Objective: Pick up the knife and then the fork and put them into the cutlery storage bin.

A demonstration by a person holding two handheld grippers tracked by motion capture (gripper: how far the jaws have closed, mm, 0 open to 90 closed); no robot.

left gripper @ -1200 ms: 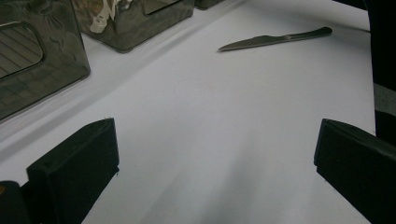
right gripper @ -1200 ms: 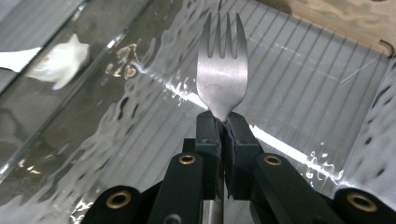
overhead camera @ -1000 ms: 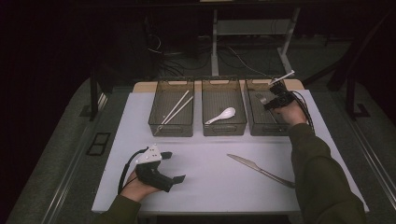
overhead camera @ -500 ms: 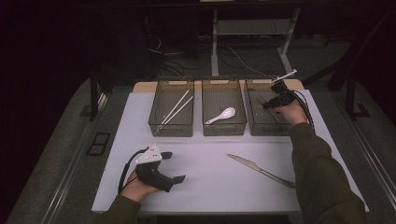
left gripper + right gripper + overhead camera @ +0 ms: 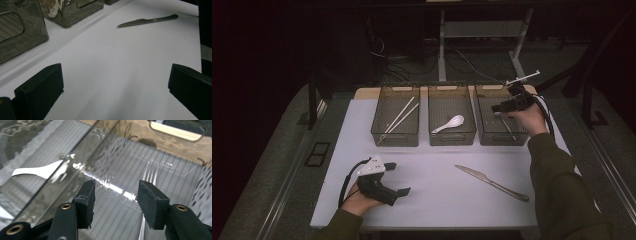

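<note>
right gripper [image 5: 115,200] over right bin [image 5: 484,135], jaws parted, empty | fork [image 5: 147,192] lying inside it | left gripper [image 5: 398,177] wide open, empty, near knife [image 5: 492,182] | no readable writing

— Is the fork [image 5: 147,195] whole in the right gripper view?
— No; its handle runs off the edge at six o'clock, partly behind the right jaw.
— The spoon [image 5: 40,171]?
— Blurred through the bin wall [image 5: 82,155].

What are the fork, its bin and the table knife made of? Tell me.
Fork: apparently polished metal, silvery and reflective. Bin: seemingly smoky clear plastic, ribbed floor, wood showing through its wall. Knife: likely steel, grey with a sheen.
</note>
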